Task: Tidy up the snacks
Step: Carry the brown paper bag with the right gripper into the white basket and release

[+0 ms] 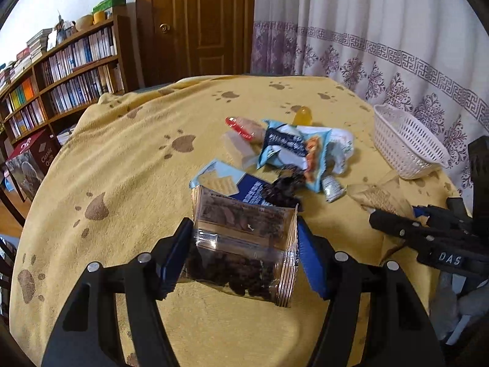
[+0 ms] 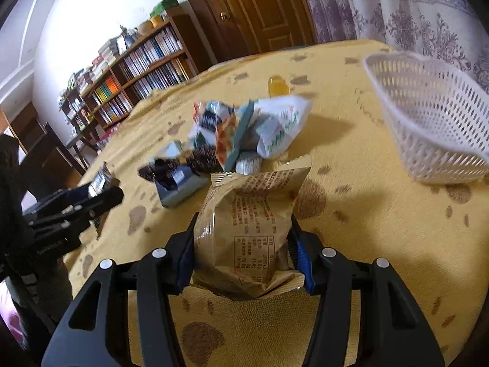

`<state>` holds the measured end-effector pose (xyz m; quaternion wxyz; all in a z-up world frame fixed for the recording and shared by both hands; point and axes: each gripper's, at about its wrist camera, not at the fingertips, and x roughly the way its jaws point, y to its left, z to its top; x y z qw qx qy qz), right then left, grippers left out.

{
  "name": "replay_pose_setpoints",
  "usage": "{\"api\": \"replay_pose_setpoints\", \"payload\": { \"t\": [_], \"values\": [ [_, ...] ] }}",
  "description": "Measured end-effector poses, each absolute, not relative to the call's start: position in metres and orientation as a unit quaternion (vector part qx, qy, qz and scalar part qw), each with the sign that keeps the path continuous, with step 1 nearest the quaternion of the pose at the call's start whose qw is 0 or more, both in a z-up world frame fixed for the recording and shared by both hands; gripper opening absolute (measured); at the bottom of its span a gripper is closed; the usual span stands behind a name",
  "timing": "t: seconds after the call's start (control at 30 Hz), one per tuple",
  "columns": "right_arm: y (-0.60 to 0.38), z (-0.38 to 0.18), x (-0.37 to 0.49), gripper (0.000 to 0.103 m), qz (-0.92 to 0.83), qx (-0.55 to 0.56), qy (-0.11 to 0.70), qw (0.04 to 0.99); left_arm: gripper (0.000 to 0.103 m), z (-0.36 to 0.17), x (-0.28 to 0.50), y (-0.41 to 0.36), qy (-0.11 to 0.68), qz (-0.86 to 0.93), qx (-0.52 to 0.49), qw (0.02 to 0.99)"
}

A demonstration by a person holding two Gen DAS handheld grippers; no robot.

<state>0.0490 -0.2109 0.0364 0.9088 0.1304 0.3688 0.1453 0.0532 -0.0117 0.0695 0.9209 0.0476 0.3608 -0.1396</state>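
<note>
Yellow paw-print cloth point(image 1: 128, 159) covers the table, a bookcase point(image 1: 61, 73) behind on the left. Left gripper point(image 1: 241, 253) has its pads pressed on a clear packet point(image 1: 241, 244) of dark snacks, lifted off the cloth. A snack pile point(image 1: 287, 150) lies mid-table. Right gripper point(image 2: 241, 250) clamps a tan bag point(image 2: 247, 229); the white basket point(image 2: 428, 122) stands beyond, right.

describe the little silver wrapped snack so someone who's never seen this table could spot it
Start at the white mesh basket on the yellow paw-print cloth. Beside it lies a heap of snack packets. The silver snack sits at the heap's near edge: small, round, shiny foil, unlike the flat printed packets around it.
</note>
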Motion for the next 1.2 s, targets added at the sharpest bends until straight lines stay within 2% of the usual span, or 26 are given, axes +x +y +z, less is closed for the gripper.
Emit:
{"api": "replay_pose_setpoints", "payload": {
  "t": [0.4, 0.77, 0.8, 0.9, 1.2],
  "values": [
    [-0.288, 0.095, 0.044, 0.055, 0.065, 0.160, 0.270, 0.947, 0.067, 0.083, 0.047, -0.042, 0.348, -0.160, 0.060, 0.922],
    [-0.358, 0.078, 0.075, 0.055, -0.031, 0.182, 0.289, 0.939, 0.067, 0.084, 0.049, -0.058, 0.351, -0.165, 0.070, 0.919],
    [-0.361, 0.076, 0.075, 0.058, -0.036, 0.184, 0.290, 0.939, 0.067, 0.084, 0.049, -0.060, 0.352, -0.165, 0.071, 0.918],
    [-0.367, 0.073, 0.072, 0.081, -0.046, 0.192, 0.283, 0.939, 0.067, 0.084, 0.051, -0.067, 0.354, -0.168, 0.074, 0.917],
    [-0.378, 0.079, 0.043, 0.083, -0.083, 0.189, 0.231, 0.951, 0.067, 0.087, 0.058, -0.088, 0.353, -0.184, 0.086, 0.913]
  ]
}}
